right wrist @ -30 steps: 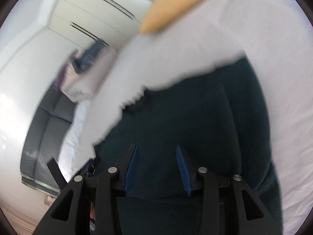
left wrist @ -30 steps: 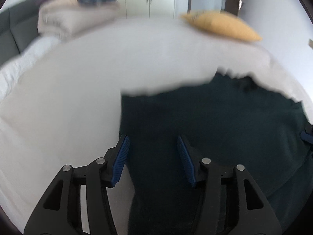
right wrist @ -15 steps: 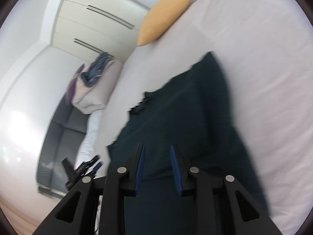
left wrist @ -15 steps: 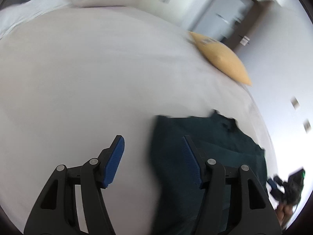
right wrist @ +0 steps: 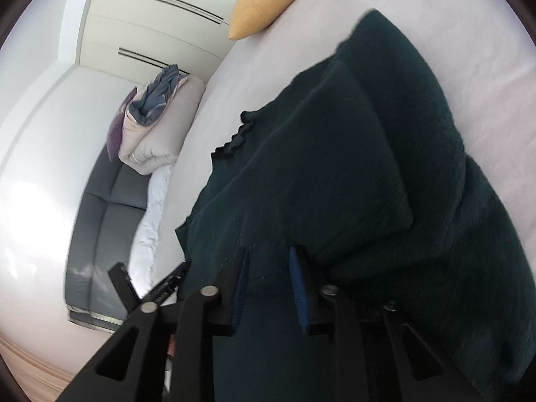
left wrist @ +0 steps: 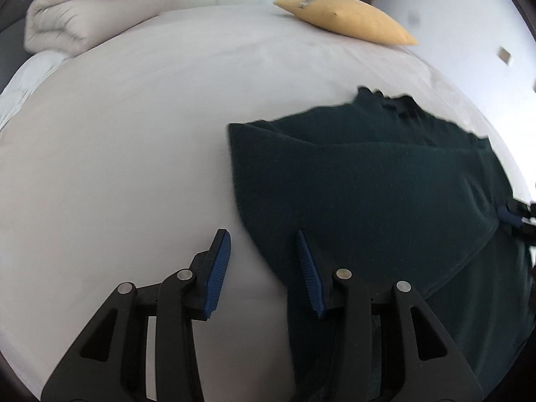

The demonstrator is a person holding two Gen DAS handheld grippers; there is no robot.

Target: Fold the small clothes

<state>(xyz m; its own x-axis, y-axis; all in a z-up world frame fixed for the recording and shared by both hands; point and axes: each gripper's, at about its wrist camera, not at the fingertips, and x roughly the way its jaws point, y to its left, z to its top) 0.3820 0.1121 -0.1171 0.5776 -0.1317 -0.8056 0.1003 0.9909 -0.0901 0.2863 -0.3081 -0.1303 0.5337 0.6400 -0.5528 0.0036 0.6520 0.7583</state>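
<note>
Left gripper [left wrist: 263,251] closing – empty | sweater [left wrist: 385,194] – collar far

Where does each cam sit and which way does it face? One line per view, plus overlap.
Left wrist: on the left gripper, angled down over the bed; own two fingers in frame, jaws apart at the dark green garment edge, just been closing; right gripper at far right.
Right wrist: on the right gripper, tilted view across the garment; own fingers, jaws just been opening, nothing pinched.
Shared: garment, yellow pillow, folded duvet.
</note>
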